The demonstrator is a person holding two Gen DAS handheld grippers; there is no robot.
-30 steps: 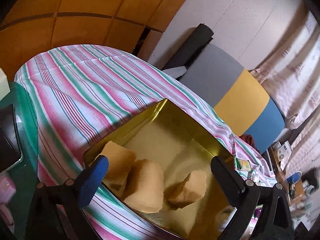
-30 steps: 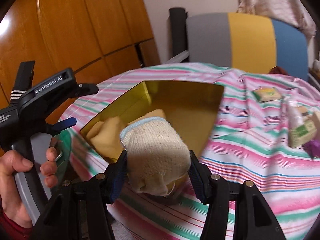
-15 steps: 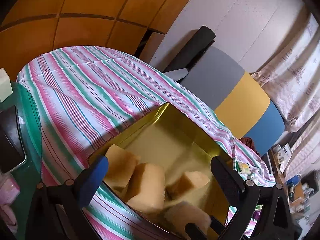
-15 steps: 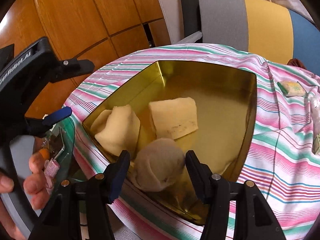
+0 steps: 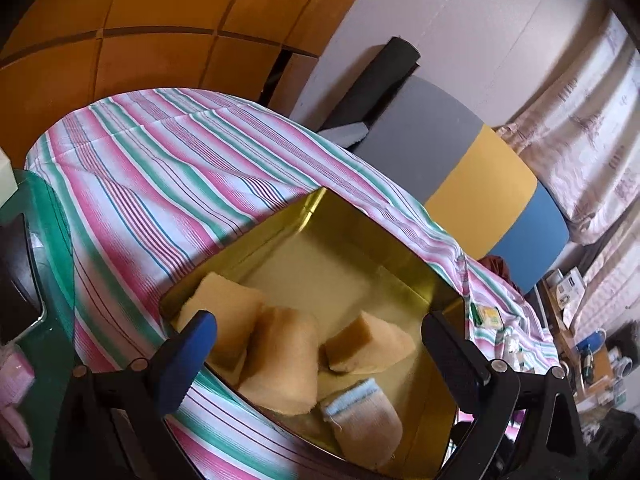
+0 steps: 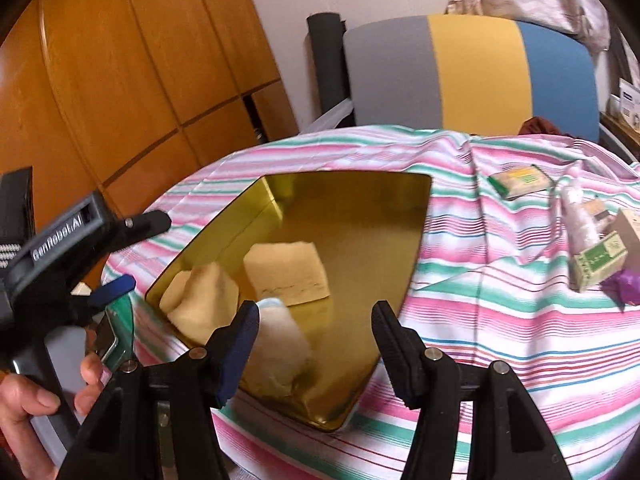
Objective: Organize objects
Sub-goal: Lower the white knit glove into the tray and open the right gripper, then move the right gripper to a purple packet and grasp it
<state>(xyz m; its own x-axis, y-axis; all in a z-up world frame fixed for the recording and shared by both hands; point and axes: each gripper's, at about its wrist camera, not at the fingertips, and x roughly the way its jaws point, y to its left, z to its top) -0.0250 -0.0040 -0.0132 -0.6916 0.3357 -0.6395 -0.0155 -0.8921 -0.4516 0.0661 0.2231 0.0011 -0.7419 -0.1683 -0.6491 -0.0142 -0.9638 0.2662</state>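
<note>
- Rolled cloth bundle (image 5: 362,416) with a pale blue band lies in the near right part of the gold tin (image 5: 412,276), as we see it from the left wrist view; nothing grips it.
- We count three yellowish folded cloths in the same tin: one at the near left corner (image 5: 224,312), one beside it (image 5: 282,364), and one towards the middle (image 5: 368,342).
- Our left claw (image 5: 316,344) hangs over the near edge of the tin with its fingers spread wide and nothing between them.
- We see the tin resting on a surface covered by a pink, green and white striped cloth (image 5: 160,176), with a grey, yellow and blue chair (image 5: 476,184) behind it.
- From the right wrist view, we find the bundle (image 6: 280,344) in the tin's (image 6: 360,216) near left part, just beside the left fingertip of our right claw (image 6: 316,328), which is spread apart and empty.
- We see the left claw (image 6: 116,252) at far left, held in a hand (image 6: 36,400).
- Small green-labelled packets (image 6: 520,180) lie on the striped cloth (image 6: 500,340) to the right, well apart from the tin.
</note>
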